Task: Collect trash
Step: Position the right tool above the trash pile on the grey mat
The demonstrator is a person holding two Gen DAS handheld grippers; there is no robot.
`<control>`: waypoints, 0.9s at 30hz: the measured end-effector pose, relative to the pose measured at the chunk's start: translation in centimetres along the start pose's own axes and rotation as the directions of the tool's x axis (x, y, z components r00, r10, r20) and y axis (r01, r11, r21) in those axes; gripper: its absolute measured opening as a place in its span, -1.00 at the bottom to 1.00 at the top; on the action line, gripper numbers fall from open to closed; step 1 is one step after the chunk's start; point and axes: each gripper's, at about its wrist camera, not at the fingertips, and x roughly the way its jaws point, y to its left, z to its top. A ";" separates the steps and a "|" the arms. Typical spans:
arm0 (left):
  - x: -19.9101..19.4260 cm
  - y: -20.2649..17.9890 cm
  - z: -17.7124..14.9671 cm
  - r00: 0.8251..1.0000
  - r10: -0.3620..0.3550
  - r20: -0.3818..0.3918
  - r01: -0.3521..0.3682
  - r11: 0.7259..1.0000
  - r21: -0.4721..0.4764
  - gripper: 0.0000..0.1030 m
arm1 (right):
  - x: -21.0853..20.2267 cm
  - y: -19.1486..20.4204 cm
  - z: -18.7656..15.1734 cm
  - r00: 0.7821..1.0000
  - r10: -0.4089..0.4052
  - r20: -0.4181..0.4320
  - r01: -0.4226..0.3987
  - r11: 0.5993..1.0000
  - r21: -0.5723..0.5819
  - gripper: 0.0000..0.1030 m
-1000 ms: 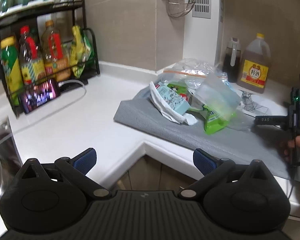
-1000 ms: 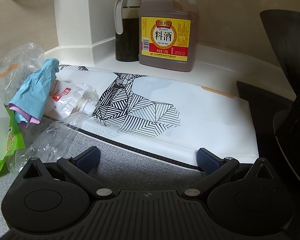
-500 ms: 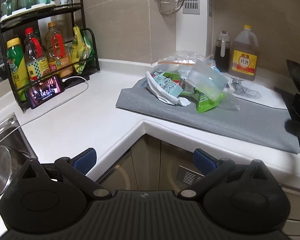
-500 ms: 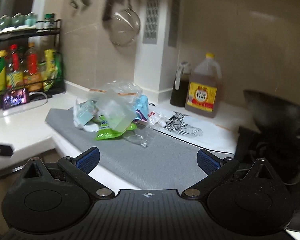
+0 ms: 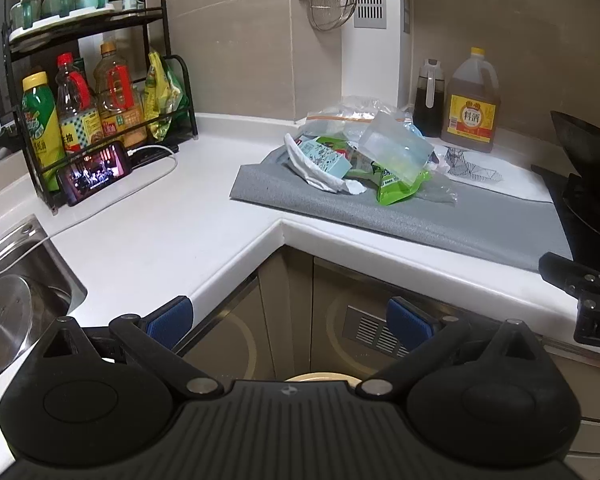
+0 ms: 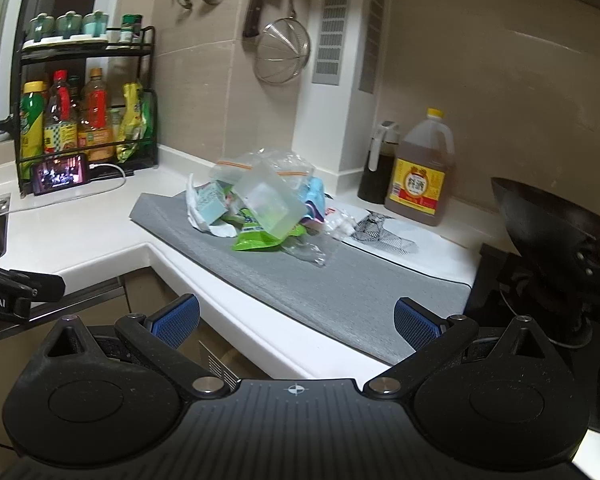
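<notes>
Both cameras have pulled well back from the bench [image 5: 148, 216] over the last second — the right view, which was low over the white patterned sheet [image 6: 404, 240] beside the cooking-wine jug [image 6: 420, 176], now takes in the whole inner corner from out past the front edge. The grey mat [image 6: 340, 288] shows almost entire. The trash pile [image 6: 260, 208] — clear bags, a green wrapper, a blue-and-white carton, crumpled white paper — sits on the mat's back half toward the wall corner, untouched.

The left tongs [image 5: 290, 318] and the right tongs [image 6: 296, 322] are both spread wide with nothing between the blue pads. I judge that no item is collected yet, and this retreat looks like a reset before a first approach.
</notes>
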 end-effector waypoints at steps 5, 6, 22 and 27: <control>0.6 0.6 -0.7 1.000 -0.006 -0.028 0.005 1.000 -0.016 1.00 | 0.3 0.1 0.3 0.994 0.101 -0.032 -0.099 0.994 0.053 1.00; 0.7 0.8 -0.9 0.999 -0.005 -0.034 0.005 1.000 -0.020 1.00 | 0.3 0.1 0.3 0.992 0.118 -0.035 -0.116 0.991 0.061 1.00; 1.6 1.1 -1.0 0.999 -0.003 -0.049 0.001 0.999 -0.041 1.00 | -5.1 -2.9 7.4 0.972 0.209 0.105 -0.220 0.969 0.107 1.00; 1.2 1.0 -1.1 0.999 0.013 -0.050 -0.014 0.999 -0.028 1.00 | -3.4 -3.0 6.4 0.980 0.196 0.029 -0.198 0.969 0.149 1.00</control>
